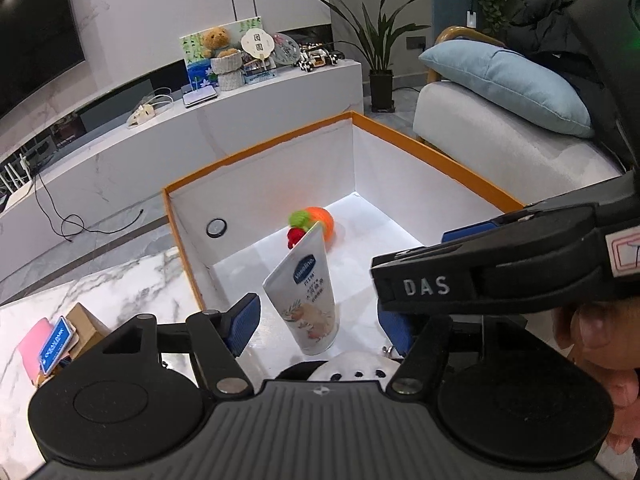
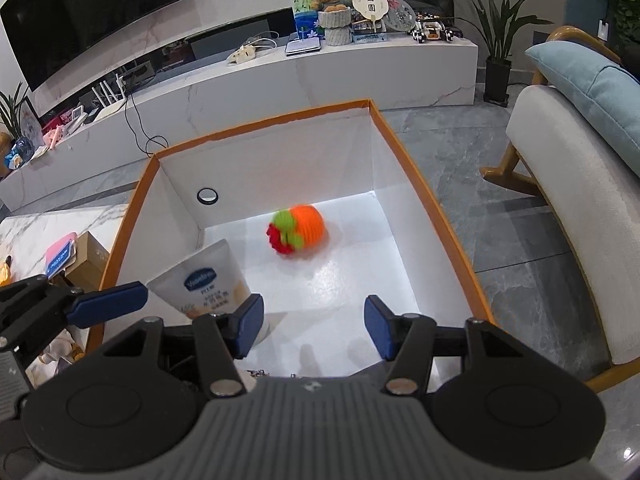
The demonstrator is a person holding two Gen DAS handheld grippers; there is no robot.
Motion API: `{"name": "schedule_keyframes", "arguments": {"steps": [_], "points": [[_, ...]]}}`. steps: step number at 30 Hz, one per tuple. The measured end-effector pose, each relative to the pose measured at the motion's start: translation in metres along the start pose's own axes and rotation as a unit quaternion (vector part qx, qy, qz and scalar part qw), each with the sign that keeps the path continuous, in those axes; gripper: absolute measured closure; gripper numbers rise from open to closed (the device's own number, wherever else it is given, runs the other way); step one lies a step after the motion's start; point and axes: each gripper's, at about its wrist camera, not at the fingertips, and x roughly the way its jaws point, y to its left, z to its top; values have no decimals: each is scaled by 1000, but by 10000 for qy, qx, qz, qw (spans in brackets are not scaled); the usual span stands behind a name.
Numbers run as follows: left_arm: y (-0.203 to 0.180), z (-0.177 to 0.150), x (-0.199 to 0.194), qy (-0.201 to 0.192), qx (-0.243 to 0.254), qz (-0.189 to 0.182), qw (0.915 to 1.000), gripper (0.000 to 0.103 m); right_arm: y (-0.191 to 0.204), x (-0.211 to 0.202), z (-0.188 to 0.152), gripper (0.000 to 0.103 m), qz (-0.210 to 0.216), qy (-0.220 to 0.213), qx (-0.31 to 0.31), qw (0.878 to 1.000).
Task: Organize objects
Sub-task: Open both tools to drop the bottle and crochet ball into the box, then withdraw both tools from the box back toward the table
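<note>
A white box with an orange rim [image 1: 256, 148] [image 2: 264, 120] stands open in front of me. An orange, green and red crocheted toy [image 1: 316, 222] [image 2: 300, 230] lies blurred on its floor. A white Vaseline tube [image 1: 306, 296] [image 2: 208, 280] stands tilted inside the box, between the blue pads of my left gripper [image 1: 318, 322], not touching them. The left gripper is open. My right gripper [image 2: 314, 326] is open and empty over the box's near side; it also shows in the left wrist view [image 1: 480, 276]. A white round object [image 1: 352, 368] sits just under the left gripper.
A marble table [image 1: 120, 292] to the left holds a brown carton [image 1: 86, 328] [image 2: 90, 258] and a pink and blue item [image 1: 50, 346] [image 2: 62, 254]. A white armchair [image 2: 568, 208] with a blue cushion [image 1: 508, 80] stands to the right. A TV console [image 2: 280, 76] runs behind.
</note>
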Motion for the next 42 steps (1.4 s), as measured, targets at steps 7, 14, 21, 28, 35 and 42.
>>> {"name": "schedule_keyframes", "arguments": {"steps": [7, 14, 21, 28, 35, 42], "points": [[6, 5, 1, -4, 57, 245, 9997, 29, -1, -1, 1, 43, 1, -35, 52, 10000], [9, 11, 13, -177, 367, 1192, 9920, 33, -8, -6, 5, 41, 31, -174, 240, 9996], [22, 10, 25, -157, 272, 1642, 9859, 33, -6, -5, 4, 41, 23, -176, 167, 9997], [21, 5, 3, -477, 73, 1261, 9908, 30, -6, -5, 4, 40, 8, -187, 182, 9997], [10, -7, -20, -602, 262, 900, 9938, 28, -14, -15, 9, 33, -23, -378, 442, 9983], [-25, 19, 25, -163, 1374, 1254, 9824, 34, -16, -22, 10, 32, 13, -489, 522, 9974]]}}
